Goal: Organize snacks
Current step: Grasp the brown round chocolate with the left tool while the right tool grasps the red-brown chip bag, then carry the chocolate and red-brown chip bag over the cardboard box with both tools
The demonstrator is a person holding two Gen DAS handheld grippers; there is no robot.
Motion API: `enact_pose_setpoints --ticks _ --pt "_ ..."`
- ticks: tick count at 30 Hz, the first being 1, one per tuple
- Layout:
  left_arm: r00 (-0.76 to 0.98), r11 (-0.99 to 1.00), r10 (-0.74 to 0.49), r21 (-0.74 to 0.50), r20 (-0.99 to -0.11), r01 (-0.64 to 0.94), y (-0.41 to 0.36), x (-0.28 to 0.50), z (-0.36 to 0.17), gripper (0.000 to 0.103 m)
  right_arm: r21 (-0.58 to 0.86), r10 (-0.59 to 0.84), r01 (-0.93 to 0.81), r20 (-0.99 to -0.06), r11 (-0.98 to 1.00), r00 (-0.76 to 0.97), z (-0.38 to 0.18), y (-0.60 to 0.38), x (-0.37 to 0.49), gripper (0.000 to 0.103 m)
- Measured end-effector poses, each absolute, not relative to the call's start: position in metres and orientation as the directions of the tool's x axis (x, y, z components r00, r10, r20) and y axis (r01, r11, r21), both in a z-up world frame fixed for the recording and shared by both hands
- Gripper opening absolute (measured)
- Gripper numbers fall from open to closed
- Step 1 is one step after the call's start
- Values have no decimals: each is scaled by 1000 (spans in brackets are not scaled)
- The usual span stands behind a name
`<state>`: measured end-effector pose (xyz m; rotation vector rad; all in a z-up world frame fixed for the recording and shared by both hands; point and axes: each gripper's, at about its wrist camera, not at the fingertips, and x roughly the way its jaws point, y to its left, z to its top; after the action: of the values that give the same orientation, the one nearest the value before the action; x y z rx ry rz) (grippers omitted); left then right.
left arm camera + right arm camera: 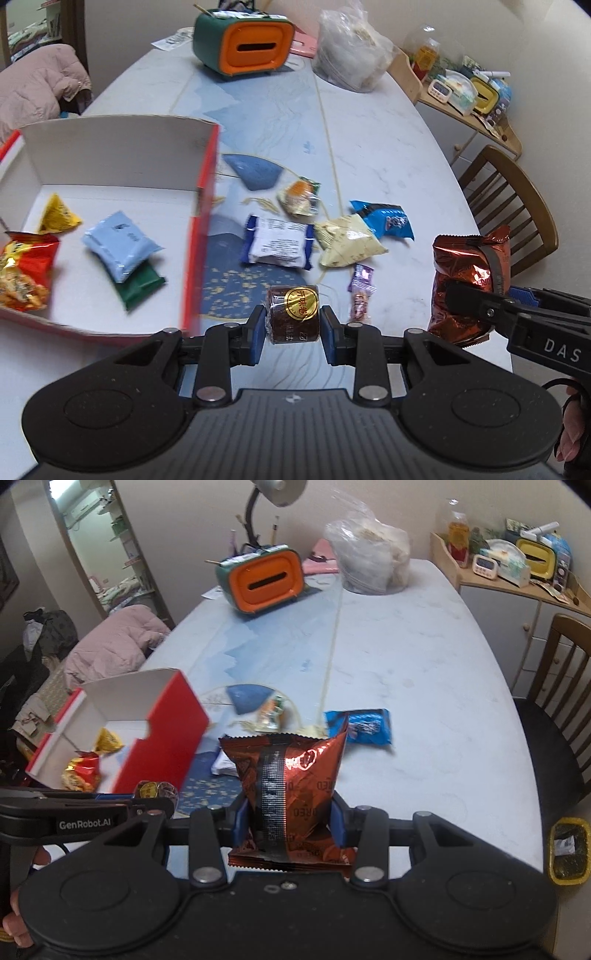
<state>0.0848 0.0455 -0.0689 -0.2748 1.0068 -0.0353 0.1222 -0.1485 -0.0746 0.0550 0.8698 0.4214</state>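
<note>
My left gripper [293, 326] is shut on a small brown roll snack [293, 314] with a gold round label, held above the table. My right gripper [290, 825] is shut on a copper-red Oreo bag [291, 775], which the left wrist view shows at the right [467, 284]. A red box with white inside [110, 155] lies at the left and holds several packets: yellow [57, 214], red [26, 269], light blue [118, 243], green [142, 286]. Loose on the table are a white-and-blue packet [279, 243], a pale yellow one [347, 240] and a blue one [388, 219].
An orange-and-green tissue box [247, 44] and a clear plastic bag [351, 51] stand at the far end of the table. A small purple sweet [360, 295] lies near my left gripper. A wooden chair [513, 206] and a cluttered side cabinet [517, 587] are on the right.
</note>
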Motion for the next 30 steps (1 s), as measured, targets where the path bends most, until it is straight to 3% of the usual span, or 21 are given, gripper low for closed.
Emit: enact_pose_setpoints --ticks 17,30 --pt "600 959 -125 -252 -790 -131 144 56 -32 30 209 438 -420 -690 883 577 -43 -55 103 42" --pt "616 949 -63 -239 -785 -207 231 45 -28 30 203 450 -451 -703 869 551 -49 30 110 42"
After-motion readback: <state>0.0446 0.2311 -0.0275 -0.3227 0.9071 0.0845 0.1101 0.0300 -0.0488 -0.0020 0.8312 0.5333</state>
